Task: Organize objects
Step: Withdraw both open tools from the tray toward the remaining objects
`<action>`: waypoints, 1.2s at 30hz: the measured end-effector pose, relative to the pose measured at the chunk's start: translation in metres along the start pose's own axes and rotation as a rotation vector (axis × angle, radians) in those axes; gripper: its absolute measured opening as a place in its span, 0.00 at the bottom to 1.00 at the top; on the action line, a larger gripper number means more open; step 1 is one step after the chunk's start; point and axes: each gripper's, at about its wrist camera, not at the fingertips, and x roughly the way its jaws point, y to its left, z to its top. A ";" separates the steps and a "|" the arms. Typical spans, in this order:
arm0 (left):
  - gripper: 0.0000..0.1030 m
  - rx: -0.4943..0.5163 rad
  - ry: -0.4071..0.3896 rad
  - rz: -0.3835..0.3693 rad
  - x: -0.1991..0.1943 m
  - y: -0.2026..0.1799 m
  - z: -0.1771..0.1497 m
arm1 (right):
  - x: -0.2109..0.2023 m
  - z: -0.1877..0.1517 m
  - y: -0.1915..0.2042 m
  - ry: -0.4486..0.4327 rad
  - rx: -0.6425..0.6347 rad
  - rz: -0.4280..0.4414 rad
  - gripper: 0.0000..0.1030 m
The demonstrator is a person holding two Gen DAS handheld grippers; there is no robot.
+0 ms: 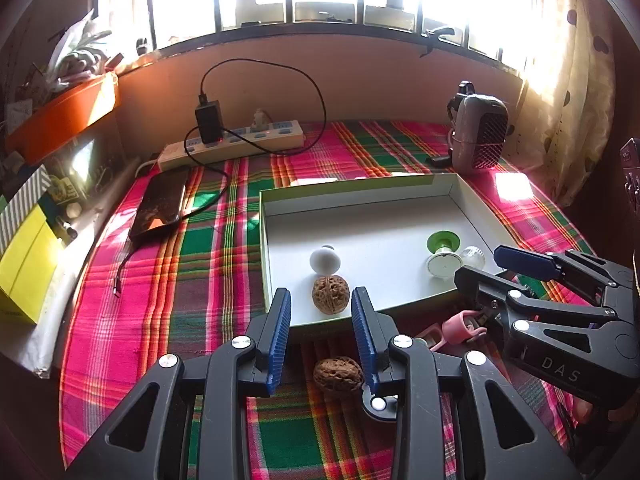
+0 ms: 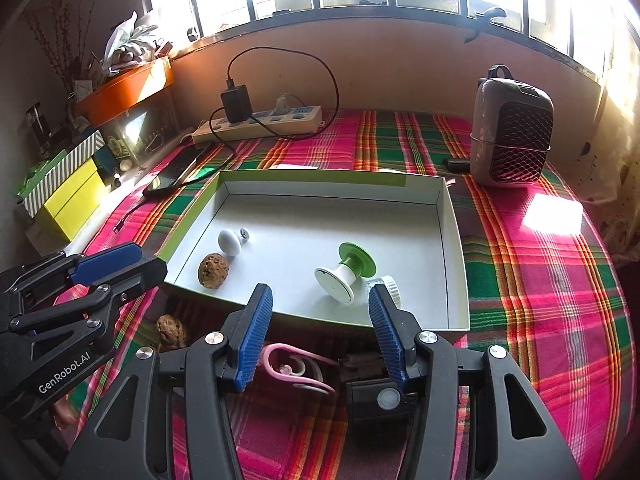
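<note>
A white box lid [image 1: 360, 222] [image 2: 320, 220] lies on the plaid cloth. In it are a walnut [image 1: 330, 294] [image 2: 213, 271], a white knob [image 1: 325, 260] [image 2: 229, 241], a green-and-white spool [image 1: 443, 254] [image 2: 346, 274] and a small clear cap [image 1: 473, 257] [image 2: 390, 286]. My left gripper [image 1: 321, 316] is open and empty at the lid's near edge; a second walnut [image 1: 338, 374] [image 2: 171, 331] lies on the cloth under it. My right gripper [image 2: 320, 320] [image 1: 486, 266] is open and empty above a pink clip [image 2: 294, 368] [image 1: 460, 326] and a small black block [image 2: 376, 398].
A power strip with a black charger [image 1: 232, 140] [image 2: 258, 120], a phone [image 1: 160, 204] [image 2: 176, 176] and its cable lie at the back left. A grey mesh speaker [image 1: 478, 134] [image 2: 510, 132] stands at the back right. Yellow boxes [image 1: 24, 264] [image 2: 68, 204] stand left.
</note>
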 end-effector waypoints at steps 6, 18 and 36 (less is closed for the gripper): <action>0.29 -0.017 -0.002 -0.017 -0.009 0.000 -0.012 | -0.018 -0.012 -0.001 -0.021 -0.012 -0.025 0.50; 0.29 -0.101 0.017 -0.036 -0.020 0.023 -0.042 | -0.040 -0.039 -0.022 -0.028 0.024 -0.076 0.50; 0.29 -0.162 0.078 -0.091 -0.006 0.034 -0.067 | -0.041 -0.067 -0.054 0.024 0.095 -0.113 0.50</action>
